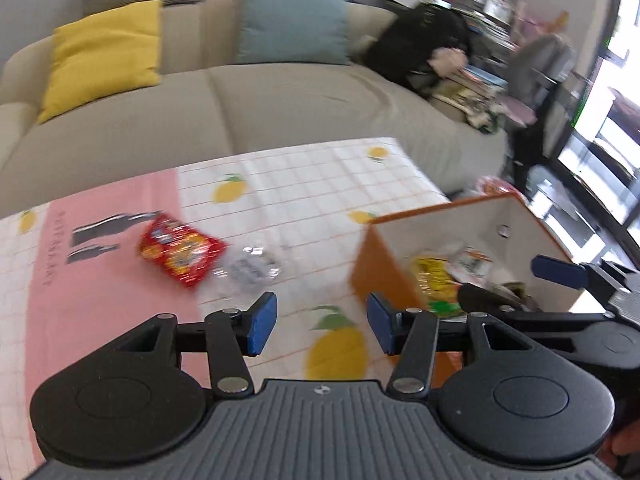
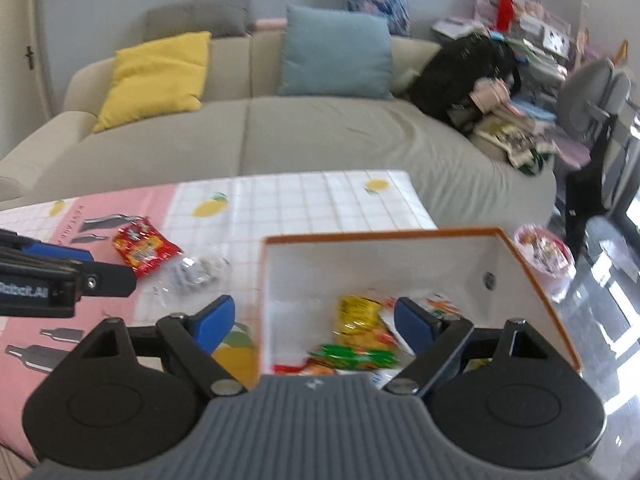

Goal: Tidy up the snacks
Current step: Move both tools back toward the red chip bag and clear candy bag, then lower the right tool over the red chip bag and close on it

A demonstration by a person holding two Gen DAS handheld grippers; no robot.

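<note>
A red snack packet [image 1: 180,254] lies on the lemon-print tablecloth [image 1: 304,184], with a clear wrapped packet [image 1: 250,268] beside it on its right. Both also show in the right wrist view, the red packet [image 2: 144,250] and the clear packet [image 2: 196,272]. An orange box with white inside [image 1: 472,220] stands at the table's right edge [image 2: 384,258] and holds yellow [image 2: 358,322], green [image 2: 356,356] and other snack packets. My left gripper [image 1: 322,326] is open and empty above the cloth, left of the box. My right gripper [image 2: 316,326] is open and empty over the box's near left wall.
A beige sofa [image 2: 320,132] runs behind the table with a yellow cushion [image 2: 156,76], a blue cushion [image 2: 336,54] and a black bag [image 2: 460,76]. A cluttered shelf and a fan [image 2: 592,100] stand at the right. A bag of snacks [image 2: 544,250] sits on the floor.
</note>
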